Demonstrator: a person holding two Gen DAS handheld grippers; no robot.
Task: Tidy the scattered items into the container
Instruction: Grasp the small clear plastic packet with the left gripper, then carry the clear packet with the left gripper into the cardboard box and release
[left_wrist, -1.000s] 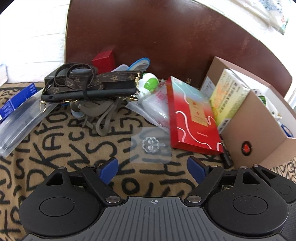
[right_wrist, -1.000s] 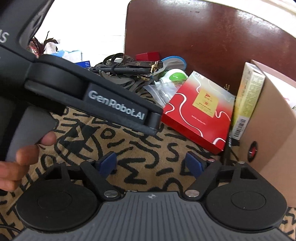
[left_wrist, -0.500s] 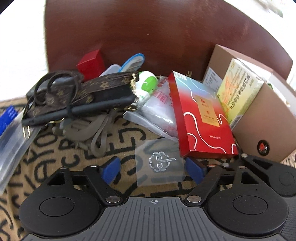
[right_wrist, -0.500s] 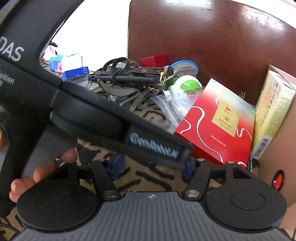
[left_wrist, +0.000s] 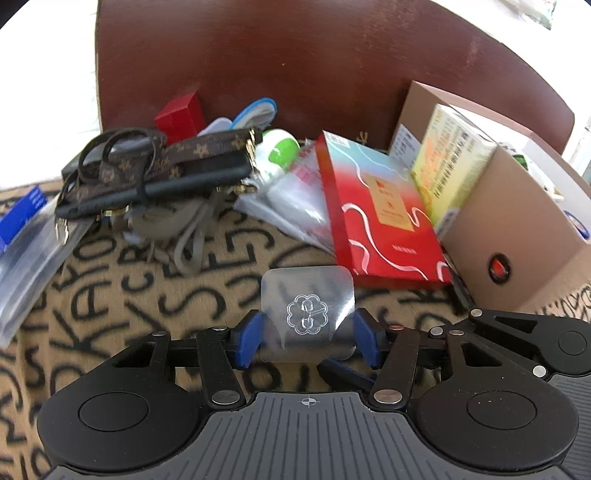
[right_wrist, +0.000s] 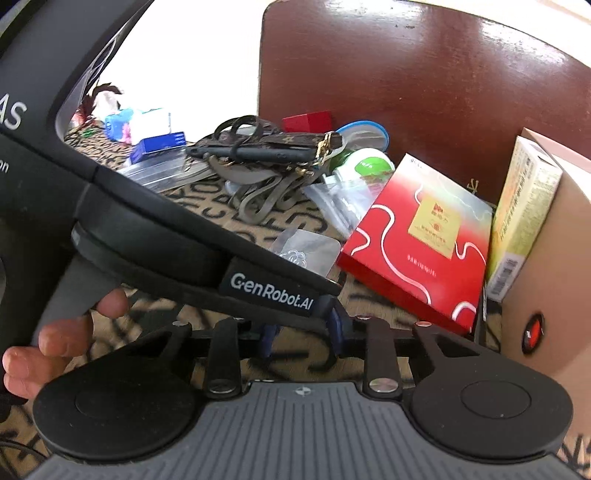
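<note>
A clear plastic packet with a flower print (left_wrist: 307, 314) lies on the patterned cloth, and its near end sits between the blue pads of my left gripper (left_wrist: 306, 341), whose jaws have closed in against its sides. It also shows in the right wrist view (right_wrist: 306, 253). The cardboard box (left_wrist: 517, 229) stands at the right with a yellow carton (left_wrist: 448, 166) in it. A red flat box (left_wrist: 380, 214) leans against the cardboard box. My right gripper (right_wrist: 301, 332) sits behind the left gripper's body, its jaws partly closed and nothing seen between them.
A black wallet with brown monogram strap (left_wrist: 166, 170), grey straps (left_wrist: 184, 229), a red cube (left_wrist: 181, 116), a green-capped white bottle (left_wrist: 280, 151) and clear bags (left_wrist: 295, 206) lie heaped at the back. A plastic pouch (left_wrist: 29, 236) lies left. A brown chair back (left_wrist: 295, 55) stands behind.
My left gripper has moved forward over the clear packet and its jaws have narrowed onto it. My right gripper's jaws have also narrowed while it stays behind the left.
</note>
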